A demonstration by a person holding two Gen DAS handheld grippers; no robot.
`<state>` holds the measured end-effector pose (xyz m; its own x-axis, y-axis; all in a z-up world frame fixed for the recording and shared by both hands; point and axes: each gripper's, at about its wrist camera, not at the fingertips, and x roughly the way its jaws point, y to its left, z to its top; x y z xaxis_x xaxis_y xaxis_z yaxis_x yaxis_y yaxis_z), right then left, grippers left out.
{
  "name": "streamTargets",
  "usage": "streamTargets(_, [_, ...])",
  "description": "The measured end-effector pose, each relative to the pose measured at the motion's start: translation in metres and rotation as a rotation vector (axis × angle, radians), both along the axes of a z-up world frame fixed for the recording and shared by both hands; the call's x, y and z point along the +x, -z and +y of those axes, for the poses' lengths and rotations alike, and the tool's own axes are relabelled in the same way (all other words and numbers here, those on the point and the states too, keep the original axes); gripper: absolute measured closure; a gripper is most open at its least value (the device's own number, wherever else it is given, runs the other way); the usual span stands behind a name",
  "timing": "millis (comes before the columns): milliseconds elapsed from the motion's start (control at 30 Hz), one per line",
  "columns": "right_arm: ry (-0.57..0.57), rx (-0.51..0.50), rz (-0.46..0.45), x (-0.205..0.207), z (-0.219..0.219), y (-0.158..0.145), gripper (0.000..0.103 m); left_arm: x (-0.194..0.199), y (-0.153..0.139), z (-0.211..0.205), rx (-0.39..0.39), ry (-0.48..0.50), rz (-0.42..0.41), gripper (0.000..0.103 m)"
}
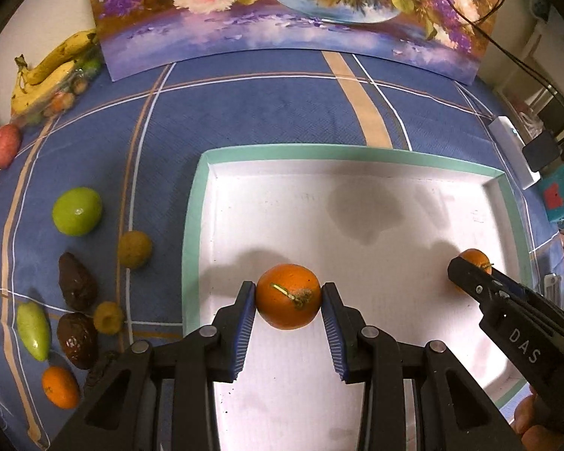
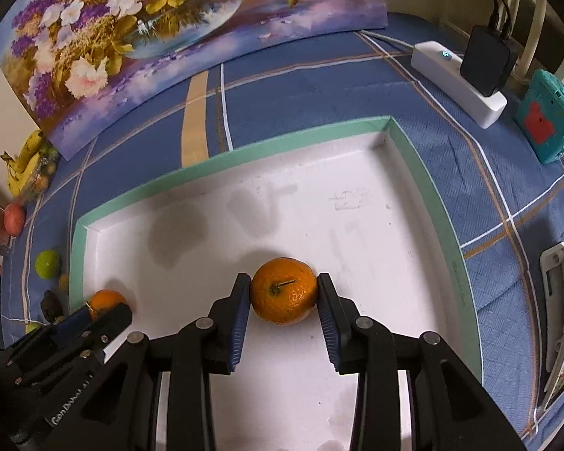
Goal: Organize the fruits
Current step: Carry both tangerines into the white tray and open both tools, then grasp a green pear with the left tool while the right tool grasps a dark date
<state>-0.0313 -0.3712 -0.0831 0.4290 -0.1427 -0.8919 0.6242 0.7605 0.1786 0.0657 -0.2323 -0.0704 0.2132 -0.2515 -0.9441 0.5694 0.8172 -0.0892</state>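
Each orange, one (image 1: 287,297) in the left gripper (image 1: 287,300) and one (image 2: 284,290) in the right gripper (image 2: 284,293), sits pinched between narrowly parted fingers (image 1: 246,315) over the white tray (image 1: 193,225). If released too high, they would likely roll together or toward the tray's rim. More fruit, a green apple (image 1: 77,216) among it, waits on the blue cloth (image 1: 244,112).

Desk (image 1: 267,112) covered by blue cloth with white and tan stripes. White tray (image 1: 357,152) with green rim lies near middle. Flower painting (image 1: 282,18) stands at back edge. Loose fruit left of tray: green apple (image 1: 77,211), two yellowish round fruits (image 1: 134,249), two dark brown fruits (image 1: 77,282), pale green fruit (image 1: 34,330), small orange (image 1: 60,387). Bananas (image 1: 49,71) at far left corner, red fruit (image 1: 4,145) near them. White power strip (image 2: 458,82) and teal box (image 2: 549,120) at right.
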Motion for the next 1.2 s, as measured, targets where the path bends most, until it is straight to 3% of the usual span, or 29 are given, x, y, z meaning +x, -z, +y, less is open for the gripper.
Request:
streamTargets(533, [0.01,-0.04,-0.027,-0.021,0.003,-0.021,0.066,-0.011,-0.043,0.037,-0.033,0.002,-0.024,0.062])
streamTargets(700, [0.005,-0.057,-0.021,-0.03,0.009,-0.029,0.066,-0.007,-0.047,0.056,-0.004,-0.05,-0.044,0.041])
streamTargets(733, [0.003,-0.059,-0.018,-0.032,0.011,-0.029,0.064,-0.007,-0.047,0.061,0.0,-0.062,-0.043,0.038])
streamTargets(800, [-0.001,-0.063,-0.013,-0.034,0.015,-0.028,0.051,-0.003,-0.045,0.073,0.017,-0.103,-0.049,0.022])
streamTargets(833, [-0.003,-0.066,-0.01,-0.035,0.017,-0.028,0.041,-0.002,-0.044,0.077,0.024,-0.12,-0.053,0.019])
streamTargets(967, [-0.014,-0.089,0.015,-0.036,0.027,-0.024,0.025,0.006,-0.038,0.101,0.065,-0.192,-0.055,0.0])
streamTargets(1200, [-0.051,-0.12,0.017,-0.035,0.045,-0.022,0.014,0.019,-0.035,0.139,0.077,-0.289,-0.047,0.0])
